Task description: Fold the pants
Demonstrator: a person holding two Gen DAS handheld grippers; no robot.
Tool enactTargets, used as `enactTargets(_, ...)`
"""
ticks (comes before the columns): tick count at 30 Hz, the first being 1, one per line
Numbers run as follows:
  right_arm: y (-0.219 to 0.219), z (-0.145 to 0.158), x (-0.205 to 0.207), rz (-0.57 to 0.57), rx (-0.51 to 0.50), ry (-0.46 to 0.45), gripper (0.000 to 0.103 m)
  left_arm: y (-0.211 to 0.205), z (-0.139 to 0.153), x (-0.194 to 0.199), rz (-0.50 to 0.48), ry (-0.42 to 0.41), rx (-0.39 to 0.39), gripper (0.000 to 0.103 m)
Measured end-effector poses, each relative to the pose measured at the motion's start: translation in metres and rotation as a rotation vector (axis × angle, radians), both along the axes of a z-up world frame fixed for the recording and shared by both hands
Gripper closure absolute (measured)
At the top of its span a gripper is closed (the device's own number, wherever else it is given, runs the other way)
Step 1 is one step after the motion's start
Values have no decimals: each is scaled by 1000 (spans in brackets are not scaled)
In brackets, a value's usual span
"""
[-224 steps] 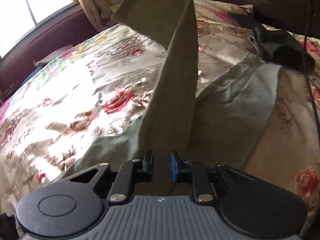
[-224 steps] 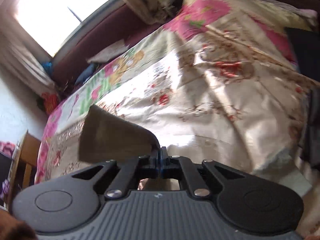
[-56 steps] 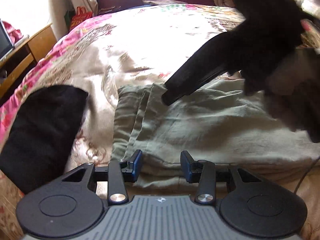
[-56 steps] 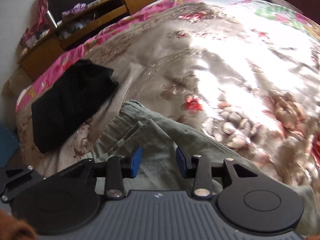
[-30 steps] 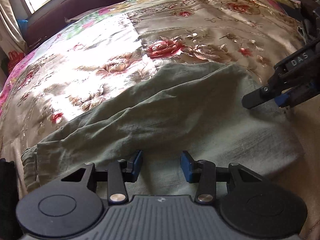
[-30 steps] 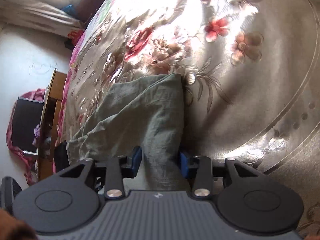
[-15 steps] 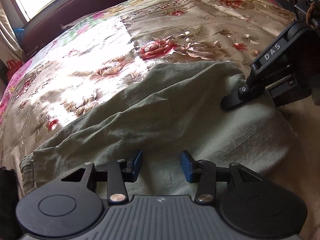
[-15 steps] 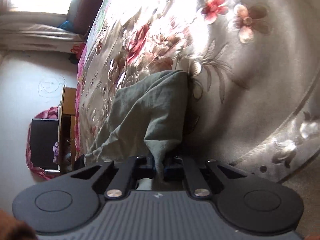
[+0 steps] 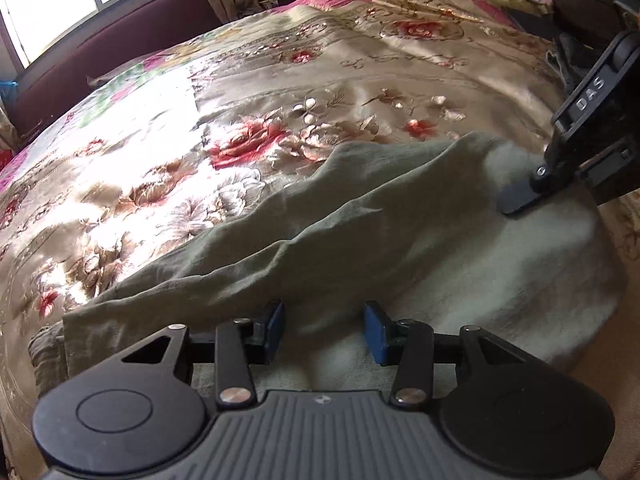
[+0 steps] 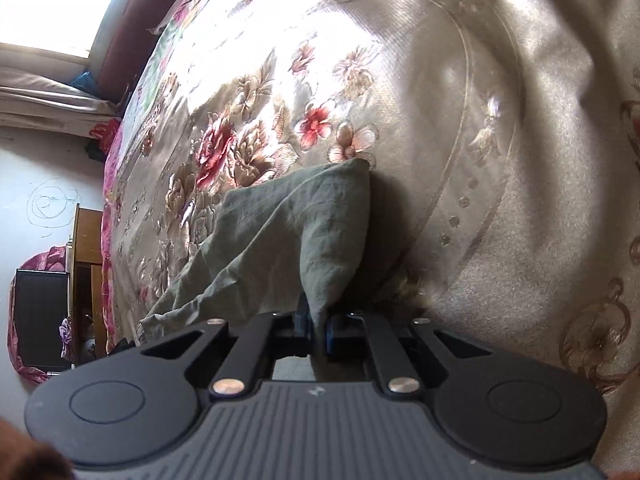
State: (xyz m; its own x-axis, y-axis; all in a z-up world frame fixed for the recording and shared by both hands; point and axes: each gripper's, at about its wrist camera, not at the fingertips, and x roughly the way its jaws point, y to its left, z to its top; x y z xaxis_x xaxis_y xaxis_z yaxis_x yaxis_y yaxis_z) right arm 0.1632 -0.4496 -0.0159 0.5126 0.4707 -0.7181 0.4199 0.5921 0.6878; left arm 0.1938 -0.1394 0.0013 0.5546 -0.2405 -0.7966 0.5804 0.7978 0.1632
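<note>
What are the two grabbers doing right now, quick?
Left gripper: open, jaws apart over the green pants, holding nothing.
Right gripper: closed, pinching a fold of the pants.

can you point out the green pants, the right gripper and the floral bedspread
olive green cloth pants (image 9: pixel 400 240), left wrist view, on the flat middle of the fabric
black two-finger right gripper (image 10: pixel 317 326), right wrist view, between its fingertips shut on the pants
shiny floral bedspread (image 9: pixel 248 144), left wrist view, on a red rose
</note>
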Motion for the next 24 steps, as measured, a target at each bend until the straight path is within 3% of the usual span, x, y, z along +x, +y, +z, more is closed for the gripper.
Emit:
enactTargets(4, 13, 29, 7, 29, -26, -38, 96, 9, 19, 1, 32, -37, -39, 42)
enactTargets(8, 36, 65, 19, 81, -43, -71, 96, 29, 3, 10, 121, -7, 15, 40)
enactTargets(13, 90, 100, 42, 183, -71, -96, 96, 65, 14, 20, 259, -30, -45, 40)
enactTargets(16, 126, 108, 54, 244, -64, -98, 96, 81, 13, 35, 324, -25, -65, 40)
enactTargets(18, 151, 111, 60, 291, -63, -87, 96, 82, 4, 47, 317, -12, -41, 40)
enactTargets(20, 177, 111, 63, 320, -86, -72, 95, 83, 5, 52, 301, -56, -38, 40)
enactTargets(24, 220, 103, 69, 346, -109, -64, 95, 119, 20, 54, 358, -52, -106, 40)
